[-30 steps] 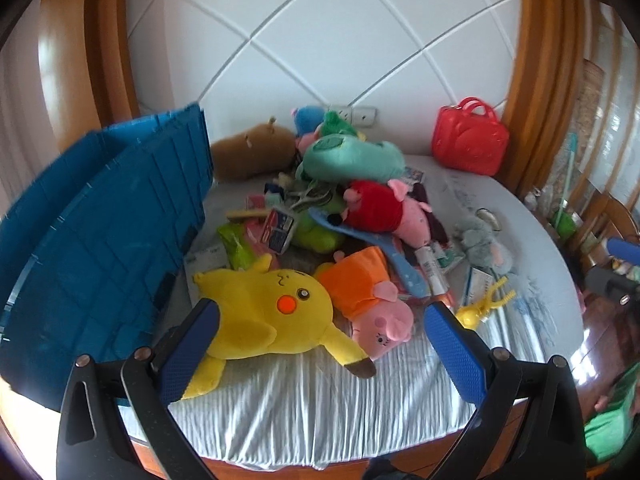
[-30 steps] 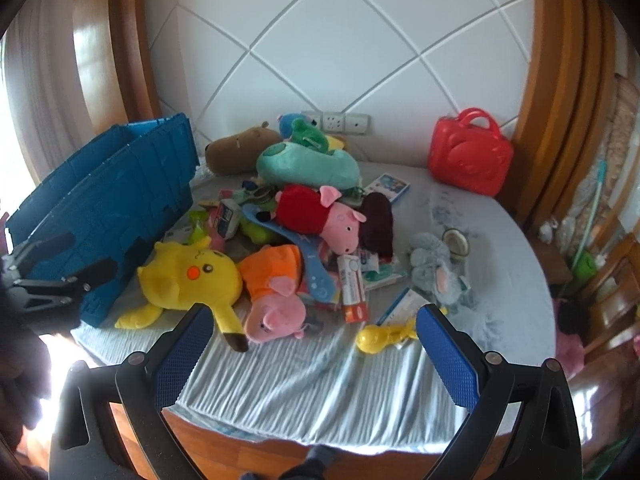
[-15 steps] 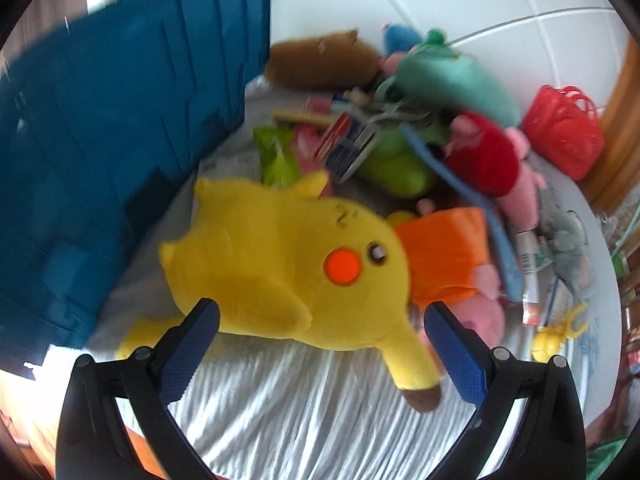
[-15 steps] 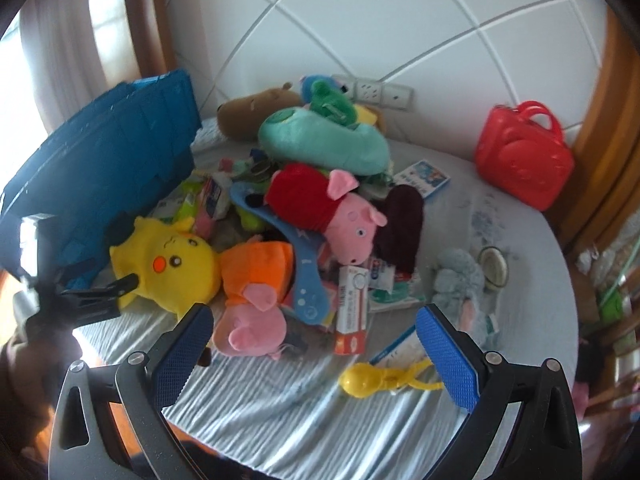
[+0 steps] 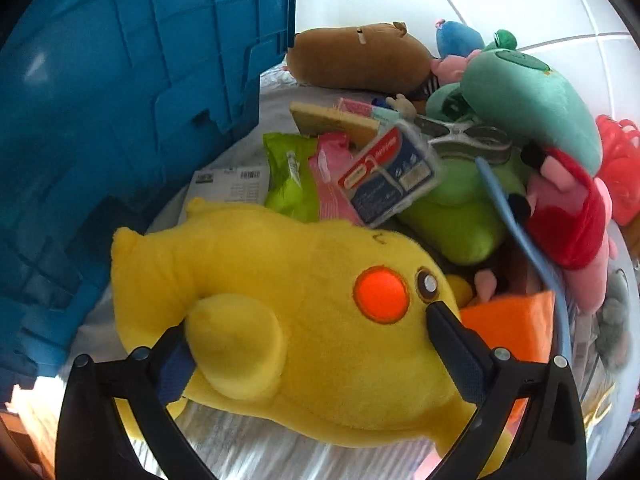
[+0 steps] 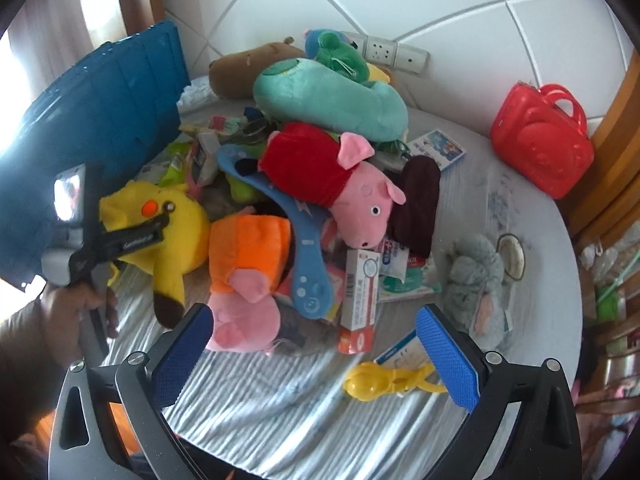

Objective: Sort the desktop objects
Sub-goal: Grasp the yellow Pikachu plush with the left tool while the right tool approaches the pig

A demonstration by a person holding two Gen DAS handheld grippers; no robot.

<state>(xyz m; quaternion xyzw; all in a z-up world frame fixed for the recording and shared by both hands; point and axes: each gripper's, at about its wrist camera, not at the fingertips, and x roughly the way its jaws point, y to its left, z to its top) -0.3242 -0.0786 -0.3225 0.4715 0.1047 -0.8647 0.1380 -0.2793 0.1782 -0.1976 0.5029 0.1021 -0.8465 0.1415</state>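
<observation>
A yellow Pikachu plush (image 5: 288, 304) lies at the table's front left, next to a blue crate (image 5: 120, 120). My left gripper (image 5: 308, 344) is open with a finger on either side of the plush's body, one by its arm and one by its cheek. In the right wrist view the plush (image 6: 168, 224) shows with the left gripper (image 6: 120, 240) over it. My right gripper (image 6: 316, 344) is open and empty, above the striped cloth in front of an orange-dressed pig plush (image 6: 248, 280) and a toothpaste box (image 6: 360, 300).
A pile holds a red-dressed pig plush (image 6: 340, 176), a teal plush (image 6: 332, 96), a brown plush (image 6: 248, 68), a blue shoehorn-like toy (image 6: 304, 256), a grey plush (image 6: 476, 276) and packets. A red toy case (image 6: 540, 144) stands at the back right. A yellow toy (image 6: 384, 384) lies in front.
My left gripper has moved down and forward onto the Pikachu plush, so its fingers now straddle it. My right gripper has moved closer over the table.
</observation>
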